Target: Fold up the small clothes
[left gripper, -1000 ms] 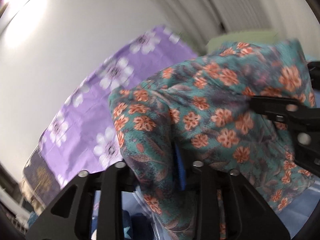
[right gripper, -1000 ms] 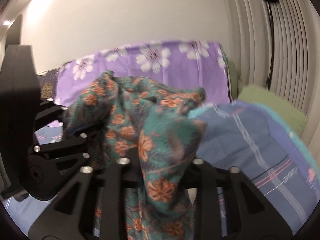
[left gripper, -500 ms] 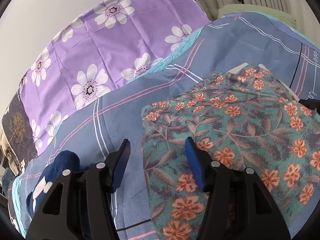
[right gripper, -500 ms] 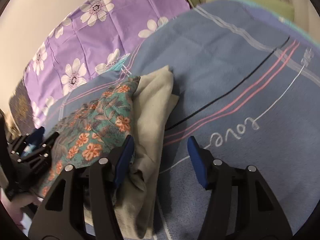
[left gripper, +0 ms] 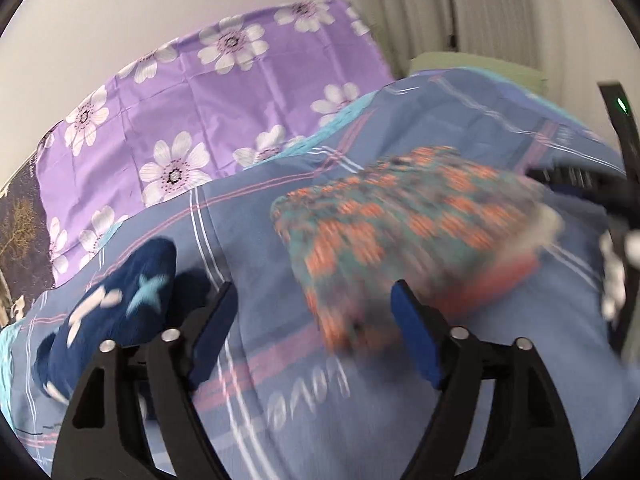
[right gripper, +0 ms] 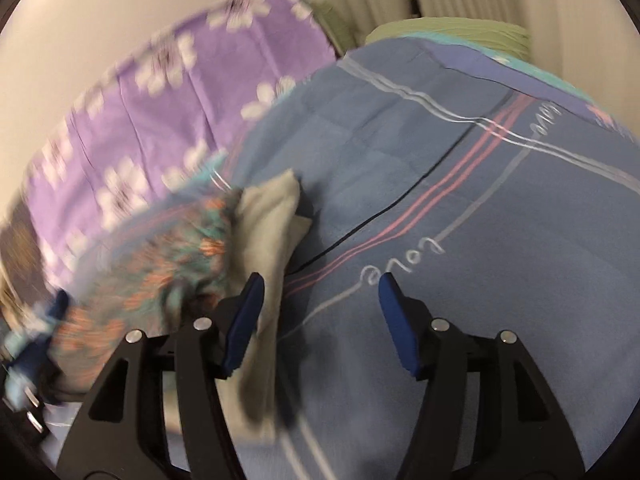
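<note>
A folded teal garment with orange flowers (left gripper: 400, 236) lies on the blue striped bedsheet (left gripper: 280, 420), on top of a red layer (left gripper: 500, 280). My left gripper (left gripper: 316, 328) hovers at its near corner, its jaws opening; the corner shows between the pads (left gripper: 416, 340), which do not press on it. In the right wrist view the floral garment (right gripper: 172, 256) rests on a beige cloth (right gripper: 272, 220). My right gripper (right gripper: 320, 320) has its jaws opening over bare sheet (right gripper: 440, 200), its left finger (right gripper: 244, 316) in front of the beige cloth. Both views are blurred.
A navy cloth with pale stars (left gripper: 116, 300) lies left of the left gripper. A purple flowered cloth (left gripper: 192, 100) covers the back by the wall. A green pillow (right gripper: 452, 32) sits at the far end by the curtain. The right gripper's black frame (left gripper: 624, 200) shows at the right edge.
A second ago both grippers held the floral garment up. It then came down onto the pile and was let go. Both grippers have since drawn back, and the left jaws stand wider.
</note>
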Demonstrator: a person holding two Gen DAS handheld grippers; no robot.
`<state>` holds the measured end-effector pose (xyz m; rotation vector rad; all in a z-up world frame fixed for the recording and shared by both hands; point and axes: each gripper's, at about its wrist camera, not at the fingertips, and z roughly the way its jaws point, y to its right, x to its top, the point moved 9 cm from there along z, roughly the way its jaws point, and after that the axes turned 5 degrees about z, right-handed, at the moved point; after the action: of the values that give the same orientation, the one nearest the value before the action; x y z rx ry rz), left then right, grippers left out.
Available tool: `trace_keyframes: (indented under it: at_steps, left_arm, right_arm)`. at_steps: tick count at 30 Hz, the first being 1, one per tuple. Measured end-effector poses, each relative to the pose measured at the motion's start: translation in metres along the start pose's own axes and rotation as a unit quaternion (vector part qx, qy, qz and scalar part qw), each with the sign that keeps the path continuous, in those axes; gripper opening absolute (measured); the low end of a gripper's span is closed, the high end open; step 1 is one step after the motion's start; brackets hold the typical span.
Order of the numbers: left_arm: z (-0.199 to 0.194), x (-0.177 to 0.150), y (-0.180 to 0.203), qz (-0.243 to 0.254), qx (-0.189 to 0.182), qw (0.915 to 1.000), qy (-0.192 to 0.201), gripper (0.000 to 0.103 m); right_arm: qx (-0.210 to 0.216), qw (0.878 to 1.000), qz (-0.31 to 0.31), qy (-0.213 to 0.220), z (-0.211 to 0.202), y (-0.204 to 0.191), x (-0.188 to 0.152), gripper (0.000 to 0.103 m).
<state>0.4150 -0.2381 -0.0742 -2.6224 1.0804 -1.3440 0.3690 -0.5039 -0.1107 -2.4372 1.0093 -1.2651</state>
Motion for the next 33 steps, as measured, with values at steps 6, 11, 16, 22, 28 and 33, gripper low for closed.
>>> trace_keyframes:
  at_steps: [6, 11, 16, 22, 28, 33]
  left_arm:
    - [-0.095, -0.046, 0.02, -0.032, -0.018, 0.9985, 0.041, 0.095]
    - [-0.184, -0.066, 0.028, -0.056, -0.014, 0.9917, 0.115, 0.102]
    - [-0.242, -0.086, 0.048, -0.053, -0.017, 0.99, 0.129, 0.102]
    - [-0.296, -0.112, 0.062, -0.052, 0.032, 0.9875, 0.145, 0.102]
    - [-0.334, -0.126, 0.042, -0.116, 0.06, 0.9788, 0.158, 0.102]
    - [-0.347, -0.136, 0.041, -0.13, 0.054, 0.9765, 0.163, 0.102]
  right_arm:
    - [0.034, 0.995, -0.097, 0.002, -0.115, -0.014, -0.045, 0.084]
    - [0.072, 0.986, -0.131, 0.079, -0.237, -0.028, -0.091, 0.101]
    - [0.049, 0.983, -0.151, 0.088, -0.304, -0.04, -0.133, 0.101]
    - [0.034, 0.985, -0.146, 0.085, -0.349, -0.046, -0.17, 0.101]
    - [0.017, 0.982, -0.156, 0.105, -0.377, -0.05, -0.183, 0.101]
    - [0.013, 0.979, -0.167, 0.114, -0.389, -0.052, -0.191, 0.101]
